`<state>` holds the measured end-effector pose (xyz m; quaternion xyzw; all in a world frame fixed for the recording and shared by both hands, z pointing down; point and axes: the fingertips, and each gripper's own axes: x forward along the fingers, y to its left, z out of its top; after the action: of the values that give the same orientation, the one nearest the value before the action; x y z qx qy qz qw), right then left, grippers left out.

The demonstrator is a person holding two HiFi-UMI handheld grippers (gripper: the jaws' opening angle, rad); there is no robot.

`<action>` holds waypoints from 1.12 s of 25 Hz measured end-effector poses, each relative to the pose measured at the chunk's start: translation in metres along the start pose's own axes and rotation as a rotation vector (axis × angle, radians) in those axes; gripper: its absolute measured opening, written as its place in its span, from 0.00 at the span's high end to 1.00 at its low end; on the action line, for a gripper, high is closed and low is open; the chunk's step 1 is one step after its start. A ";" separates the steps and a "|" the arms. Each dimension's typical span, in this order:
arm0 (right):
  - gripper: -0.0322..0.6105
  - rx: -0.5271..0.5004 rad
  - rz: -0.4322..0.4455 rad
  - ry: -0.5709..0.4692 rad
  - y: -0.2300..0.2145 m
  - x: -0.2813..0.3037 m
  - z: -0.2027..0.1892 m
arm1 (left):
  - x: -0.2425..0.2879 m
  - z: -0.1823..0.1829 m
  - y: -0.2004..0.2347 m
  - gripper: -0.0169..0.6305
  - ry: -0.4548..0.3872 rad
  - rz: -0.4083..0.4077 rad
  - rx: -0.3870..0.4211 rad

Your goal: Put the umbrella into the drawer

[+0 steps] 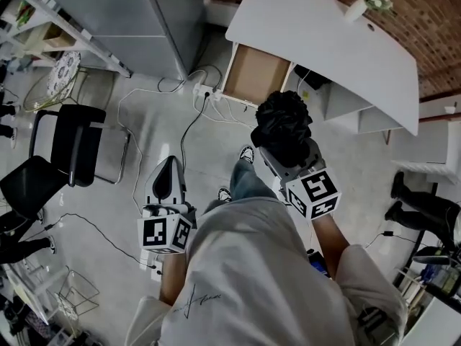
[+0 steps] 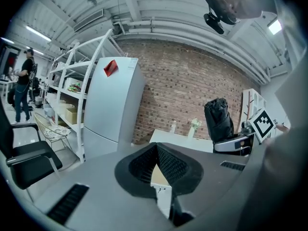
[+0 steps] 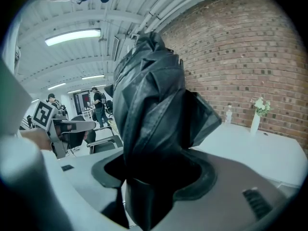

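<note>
The folded black umbrella stands upright in my right gripper, which is shut on its lower end. In the right gripper view the umbrella fills the middle and hides the jaws of the right gripper. Ahead, the drawer is pulled open under the white desk, and its wooden inside shows nothing in it. My left gripper hangs lower left over the floor, its jaws pressed together with nothing between them. The left gripper view shows the left gripper and the umbrella at right.
A grey fridge stands left of the desk. A power strip and cables lie on the floor by the drawer. A black chair stands at the left. A vase of flowers is on the desk. Another person's legs show at the right.
</note>
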<state>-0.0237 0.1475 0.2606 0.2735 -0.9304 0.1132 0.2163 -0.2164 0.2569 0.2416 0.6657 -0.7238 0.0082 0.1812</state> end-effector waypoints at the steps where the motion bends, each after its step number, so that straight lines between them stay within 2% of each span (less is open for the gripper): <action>1: 0.53 0.007 0.002 0.002 -0.008 0.004 0.001 | 0.010 0.001 -0.003 0.95 0.007 -0.004 0.003; 14: 0.53 0.065 0.039 0.018 -0.093 0.044 0.005 | 0.118 0.022 -0.047 0.95 0.054 -0.051 0.058; 28: 0.53 0.088 0.092 0.035 -0.154 0.056 -0.003 | 0.185 0.018 -0.098 0.95 0.101 -0.085 0.105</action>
<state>0.0207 -0.0039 0.3029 0.2378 -0.9321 0.1686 0.2149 -0.1351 0.0637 0.2531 0.7031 -0.6834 0.0720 0.1826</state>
